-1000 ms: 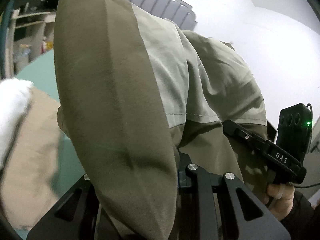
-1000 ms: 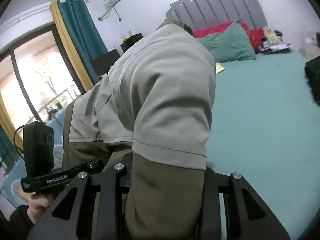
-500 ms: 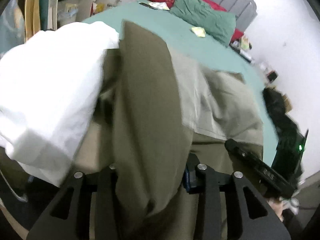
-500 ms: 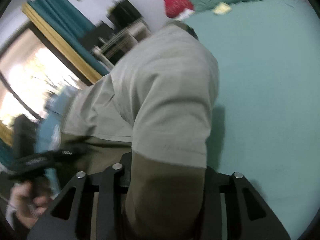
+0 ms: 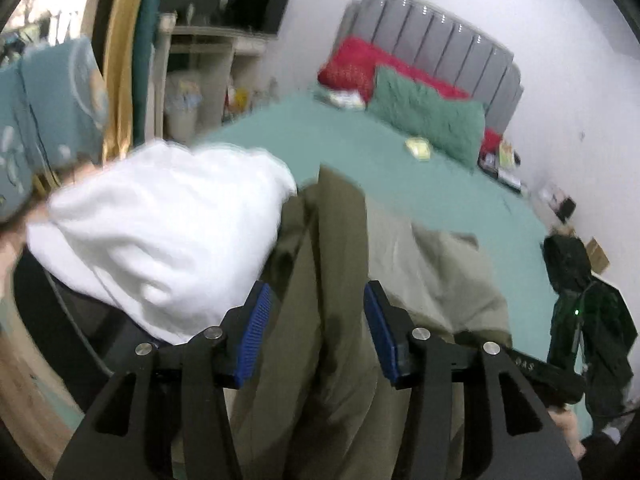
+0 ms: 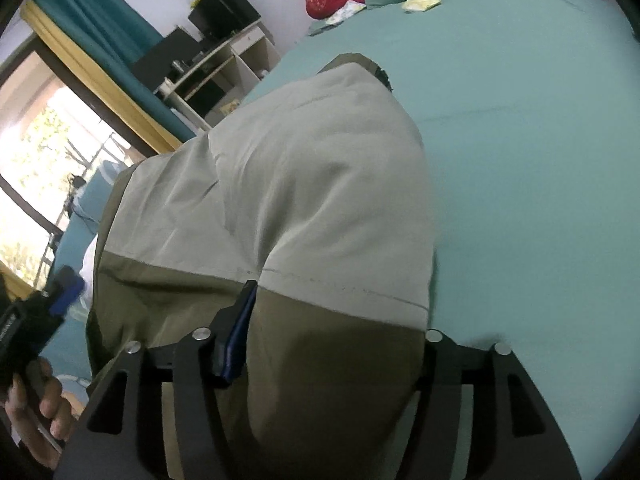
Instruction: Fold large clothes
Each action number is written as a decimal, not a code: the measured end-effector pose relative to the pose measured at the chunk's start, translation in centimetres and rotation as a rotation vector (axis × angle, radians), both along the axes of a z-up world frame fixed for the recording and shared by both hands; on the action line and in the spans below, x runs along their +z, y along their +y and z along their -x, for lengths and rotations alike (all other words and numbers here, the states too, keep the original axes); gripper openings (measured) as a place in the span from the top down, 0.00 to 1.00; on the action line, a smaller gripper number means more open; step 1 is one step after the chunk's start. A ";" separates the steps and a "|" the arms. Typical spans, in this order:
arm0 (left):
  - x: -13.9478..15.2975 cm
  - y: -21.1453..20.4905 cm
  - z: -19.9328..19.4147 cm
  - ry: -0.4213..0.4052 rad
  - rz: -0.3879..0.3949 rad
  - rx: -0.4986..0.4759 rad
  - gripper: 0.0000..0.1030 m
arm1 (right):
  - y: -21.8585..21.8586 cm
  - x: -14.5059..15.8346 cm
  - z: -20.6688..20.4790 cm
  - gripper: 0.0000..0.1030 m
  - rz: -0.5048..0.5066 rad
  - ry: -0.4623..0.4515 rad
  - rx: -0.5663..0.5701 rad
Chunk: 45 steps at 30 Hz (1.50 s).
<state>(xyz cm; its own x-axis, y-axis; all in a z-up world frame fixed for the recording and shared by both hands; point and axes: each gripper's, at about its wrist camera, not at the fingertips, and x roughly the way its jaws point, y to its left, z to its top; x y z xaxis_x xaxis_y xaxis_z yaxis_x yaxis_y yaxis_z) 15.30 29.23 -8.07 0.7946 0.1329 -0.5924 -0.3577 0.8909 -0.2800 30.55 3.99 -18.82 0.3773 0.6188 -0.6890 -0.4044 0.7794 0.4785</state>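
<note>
The left gripper (image 5: 316, 332) is opening, its blue pads (image 5: 254, 332) standing clear on either side of a dark olive fold of the garment (image 5: 320, 280), which runs between them without being pinched. The right gripper (image 6: 336, 344) is opening too, with the garment's olive and pale grey cloth (image 6: 304, 184) bulging up between its fingers (only the left blue pad shows, so contact cannot be told). The garment lies on the green bed sheet (image 6: 540, 160) beside a white cloth (image 5: 160, 232). Beyond are a green pillow (image 5: 428, 116), red pillows (image 5: 352, 64) and a grey headboard (image 5: 440, 44).
</note>
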 end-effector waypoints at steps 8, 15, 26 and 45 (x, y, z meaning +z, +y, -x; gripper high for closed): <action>0.1 -2.6 -5.5 -0.033 0.038 -0.291 0.50 | -1.3 4.4 3.7 0.17 0.156 -0.215 0.025; -6.2 -0.9 -10.8 0.238 0.065 -0.231 0.50 | 0.5 4.5 5.8 0.17 0.103 -0.265 0.227; -6.7 0.5 -12.2 0.310 0.037 -0.208 0.53 | 2.7 1.6 6.6 0.01 0.288 -0.362 0.254; -6.7 -2.9 -0.4 0.336 0.016 -0.182 0.52 | -2.6 1.9 10.6 0.01 0.266 -0.114 0.171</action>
